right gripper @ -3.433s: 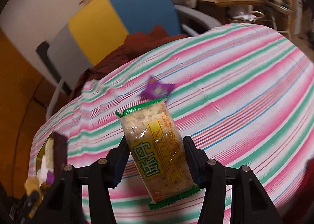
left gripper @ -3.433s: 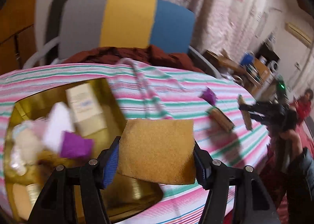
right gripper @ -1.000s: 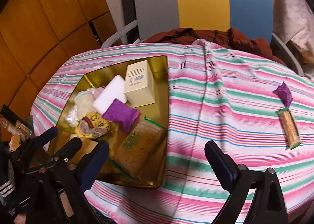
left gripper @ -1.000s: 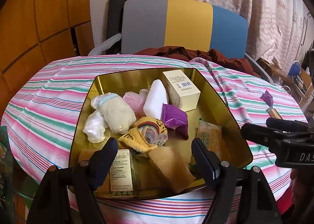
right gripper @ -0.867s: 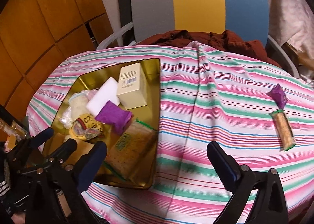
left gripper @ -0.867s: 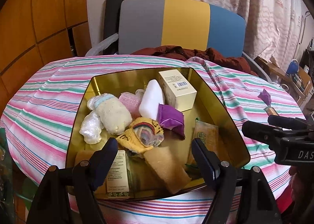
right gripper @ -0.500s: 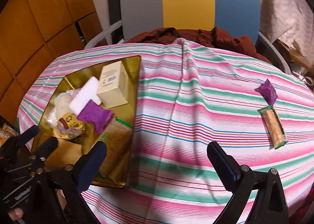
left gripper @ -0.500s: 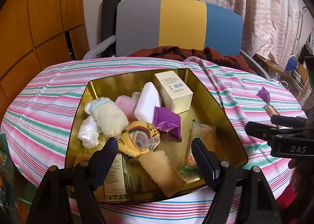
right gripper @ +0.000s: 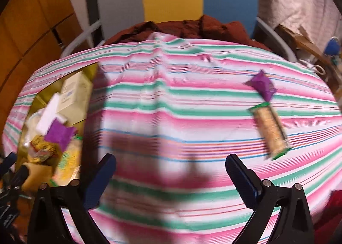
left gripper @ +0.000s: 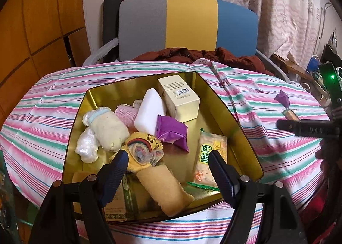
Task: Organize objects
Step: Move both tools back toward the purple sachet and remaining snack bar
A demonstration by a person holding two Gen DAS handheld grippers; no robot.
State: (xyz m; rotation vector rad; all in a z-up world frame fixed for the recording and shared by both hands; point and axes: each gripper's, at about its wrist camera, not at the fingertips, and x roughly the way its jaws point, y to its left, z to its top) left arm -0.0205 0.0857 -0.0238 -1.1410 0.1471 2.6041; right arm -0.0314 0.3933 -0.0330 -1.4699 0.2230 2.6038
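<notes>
A gold tin tray (left gripper: 243,137) on the striped tablecloth holds several items: a cream box (left gripper: 178,99), a white block (left gripper: 149,113), a purple packet (left gripper: 172,131), a cracker pack (left gripper: 210,156) and a tan sponge (left gripper: 162,188). My left gripper (left gripper: 168,169) hangs open above the tray's near end, holding nothing. My right gripper (right gripper: 171,174) is open over bare cloth. To its upper right lie a second cracker pack (right gripper: 270,131) and a purple packet (right gripper: 263,86). The tray (right gripper: 90,72) sits blurred at the left of the right wrist view.
A grey, yellow and blue chair (left gripper: 188,25) with a dark red garment (left gripper: 203,55) stands behind the table. Wood panelling (left gripper: 32,30) is at the left, a patterned curtain (left gripper: 277,8) at the right. The right gripper's black frame (left gripper: 307,129) reaches in from the right edge.
Both grippers released their loads: sponge and cracker pack now lie in the tray. The right gripper has swung right, away from the tray toward the loose packs. The left barely moved.
</notes>
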